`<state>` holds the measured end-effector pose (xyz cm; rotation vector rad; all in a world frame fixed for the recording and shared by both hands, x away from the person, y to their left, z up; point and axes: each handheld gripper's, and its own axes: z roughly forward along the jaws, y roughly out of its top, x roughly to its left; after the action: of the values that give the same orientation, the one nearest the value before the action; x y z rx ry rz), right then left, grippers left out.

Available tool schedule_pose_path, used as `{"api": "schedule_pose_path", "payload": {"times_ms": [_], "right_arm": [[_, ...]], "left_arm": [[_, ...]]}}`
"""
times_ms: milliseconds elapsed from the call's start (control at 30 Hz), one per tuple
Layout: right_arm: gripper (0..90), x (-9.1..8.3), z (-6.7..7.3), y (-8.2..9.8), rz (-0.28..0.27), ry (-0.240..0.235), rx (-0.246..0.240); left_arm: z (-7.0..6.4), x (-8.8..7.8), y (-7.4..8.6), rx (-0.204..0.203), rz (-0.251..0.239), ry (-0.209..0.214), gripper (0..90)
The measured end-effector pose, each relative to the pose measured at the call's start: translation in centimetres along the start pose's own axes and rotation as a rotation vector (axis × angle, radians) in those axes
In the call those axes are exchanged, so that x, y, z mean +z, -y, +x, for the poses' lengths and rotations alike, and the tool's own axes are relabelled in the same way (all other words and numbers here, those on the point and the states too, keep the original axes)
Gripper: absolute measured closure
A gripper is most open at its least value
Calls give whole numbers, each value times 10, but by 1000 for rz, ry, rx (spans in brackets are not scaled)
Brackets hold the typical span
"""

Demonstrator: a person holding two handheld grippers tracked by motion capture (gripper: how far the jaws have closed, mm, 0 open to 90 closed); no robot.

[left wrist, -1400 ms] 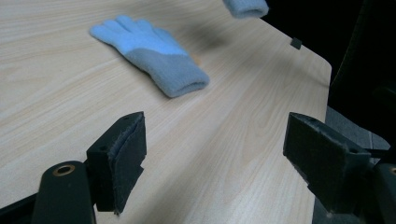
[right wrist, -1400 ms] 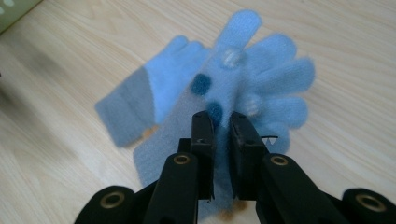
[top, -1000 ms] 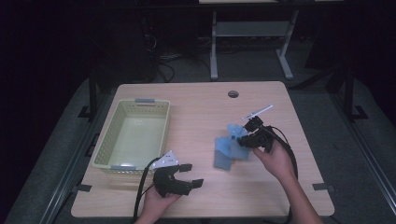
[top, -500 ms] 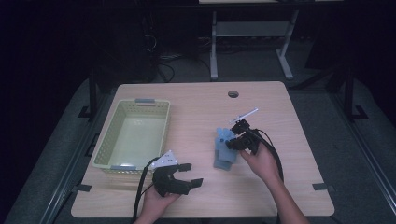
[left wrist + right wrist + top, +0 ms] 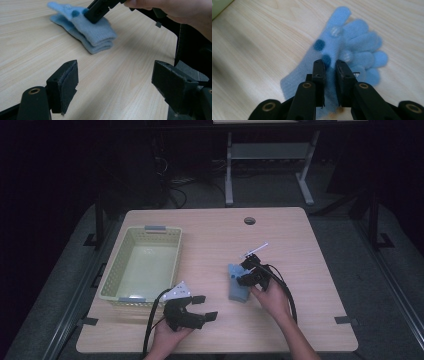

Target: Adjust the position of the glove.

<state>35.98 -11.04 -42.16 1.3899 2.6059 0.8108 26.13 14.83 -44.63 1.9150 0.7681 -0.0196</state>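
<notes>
A light blue knitted glove [image 5: 238,287] with dark blue dots lies folded on the wooden table [image 5: 210,235], right of centre. My right gripper [image 5: 243,277] comes down on it from the right. In the right gripper view [image 5: 329,62] its jaws stand almost together with a ridge of the glove [image 5: 359,47] pinched between them; they have just been opening a little. My left gripper [image 5: 206,307] rests near the front edge, jaws wide apart with only bare table between them [image 5: 115,75]. From there the glove [image 5: 97,37] lies ahead, with the right gripper [image 5: 96,11] on top of it.
An empty pale green basket [image 5: 120,270] stands on the left half of the table. A round cable hole [image 5: 249,220] sits near the far edge. Beyond the table are a dark floor and a white desk frame [image 5: 270,165].
My right hand has moved left and down, bringing the glove from hanging above the table to lying on it. The left gripper has stayed where it was.
</notes>
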Motion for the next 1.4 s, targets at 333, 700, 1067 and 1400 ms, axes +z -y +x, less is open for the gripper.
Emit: {"api": "schedule_pose_path", "payload": {"times_ms": [333,700,1067,1400], "right_arm": [[670,-3,-3,2,-28,30,22],[739,13,-9,8,6,-25,52],[426,-10,-19,19,-85,-105,141],[382,-18,-34,48,-139,-210,263]], "left_arm": [[0,1,0,1,2,1,210],[-2,8,1,-13,16,25,235],[-1,15,-9,-35,16,31,240],[2,43,-32,-122,39,-6,239]]}}
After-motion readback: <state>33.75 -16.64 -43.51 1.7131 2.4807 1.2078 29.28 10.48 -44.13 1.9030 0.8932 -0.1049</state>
